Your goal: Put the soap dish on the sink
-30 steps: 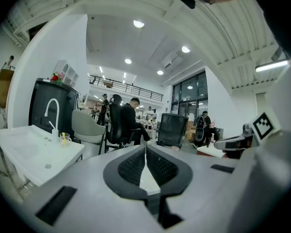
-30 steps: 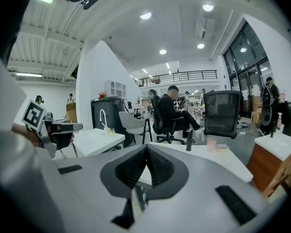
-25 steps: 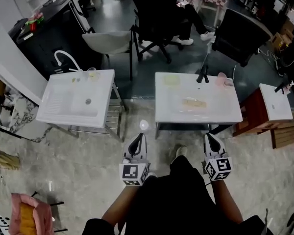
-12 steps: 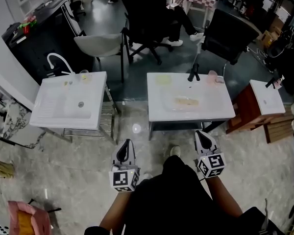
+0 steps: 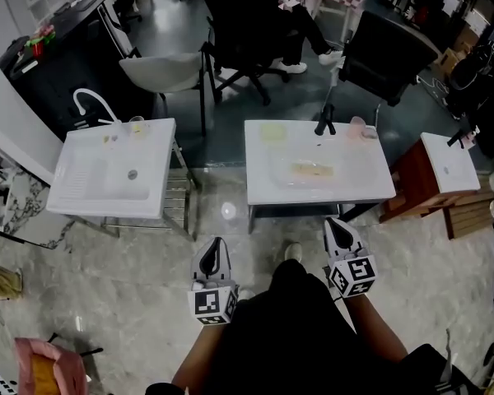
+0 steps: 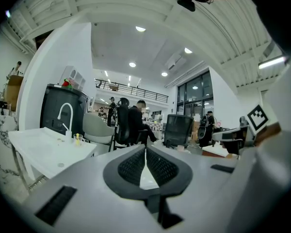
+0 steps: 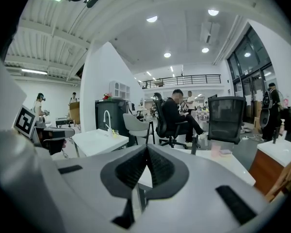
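The white sink (image 5: 152, 208) with a curved white tap (image 5: 86, 101) stands at the left in the head view. A second white sink (image 5: 263, 192) with a black tap (image 5: 322, 122) is straight ahead. At its back right a small greyish dish, apparently the soap dish (image 5: 370, 133) (image 7: 225, 151), sits beside a pink cup (image 5: 356, 127). Both grippers are held low, short of that sink's front edge. My left gripper (image 5: 215, 243) (image 6: 145, 152) is shut and empty. My right gripper (image 5: 333, 223) (image 7: 146, 149) is shut and empty too.
A pale yellow-green round item (image 5: 273, 132) lies at the middle sink's back left, and a tan item (image 5: 311, 169) lies in its basin. A small basin on a wooden cabinet (image 5: 449, 164) stands right. Office chairs (image 5: 160, 71) and a seated person (image 5: 255, 15) are behind the sinks.
The head view has shifted, so the sinks sit a little higher and further left in it. Both grippers stay shut and low, with hardly any movement.
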### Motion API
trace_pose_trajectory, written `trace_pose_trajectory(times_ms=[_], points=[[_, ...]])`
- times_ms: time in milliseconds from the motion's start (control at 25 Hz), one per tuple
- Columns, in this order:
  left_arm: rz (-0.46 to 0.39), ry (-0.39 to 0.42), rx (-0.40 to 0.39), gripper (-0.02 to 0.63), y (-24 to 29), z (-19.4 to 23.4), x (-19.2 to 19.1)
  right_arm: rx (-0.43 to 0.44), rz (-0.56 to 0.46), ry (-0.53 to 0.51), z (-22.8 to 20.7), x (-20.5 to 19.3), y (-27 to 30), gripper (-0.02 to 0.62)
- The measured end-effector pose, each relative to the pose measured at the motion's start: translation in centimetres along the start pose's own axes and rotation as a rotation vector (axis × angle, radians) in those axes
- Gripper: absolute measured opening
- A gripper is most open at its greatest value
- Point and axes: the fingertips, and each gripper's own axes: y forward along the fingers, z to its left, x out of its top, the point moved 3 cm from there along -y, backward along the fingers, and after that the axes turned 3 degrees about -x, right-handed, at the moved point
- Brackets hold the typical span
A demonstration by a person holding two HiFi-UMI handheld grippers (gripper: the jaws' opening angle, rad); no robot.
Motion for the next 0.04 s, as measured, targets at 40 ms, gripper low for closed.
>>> trace_pose_trajectory(times_ms=[40], points=[[0.007, 0.001, -0.001, 0.015, 0.36, -0.28, -0.26, 0.003, 0.0, -0.003, -0.36, 0.05, 0.29, -0.005]])
